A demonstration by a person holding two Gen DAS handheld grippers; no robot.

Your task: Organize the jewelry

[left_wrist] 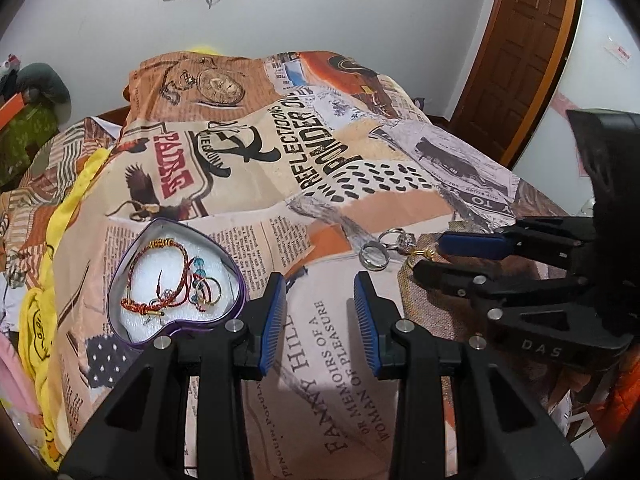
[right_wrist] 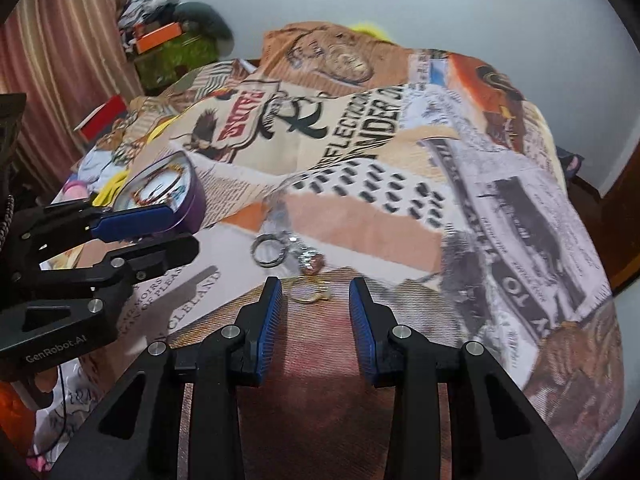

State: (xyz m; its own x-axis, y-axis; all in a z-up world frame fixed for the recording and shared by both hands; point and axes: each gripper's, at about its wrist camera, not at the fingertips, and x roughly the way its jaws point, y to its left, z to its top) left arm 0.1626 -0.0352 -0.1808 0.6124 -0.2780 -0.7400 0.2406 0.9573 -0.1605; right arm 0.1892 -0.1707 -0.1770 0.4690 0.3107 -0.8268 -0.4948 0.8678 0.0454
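A purple heart-shaped tin sits on the printed bedspread and holds red cord bracelets and rings on white foam. It also shows in the right wrist view. My left gripper is open and empty, just right of the tin. Loose on the cloth lie a silver ring, a jewelled ring and a gold ring. In the right wrist view the gold ring lies just ahead of my open, empty right gripper, with the silver ring and a jewelled ring beyond it.
The bedspread covers a lumpy bed. Yellow cloth lies at the left edge. A wooden door stands at the back right. Boxes and a green bag are piled by the curtain.
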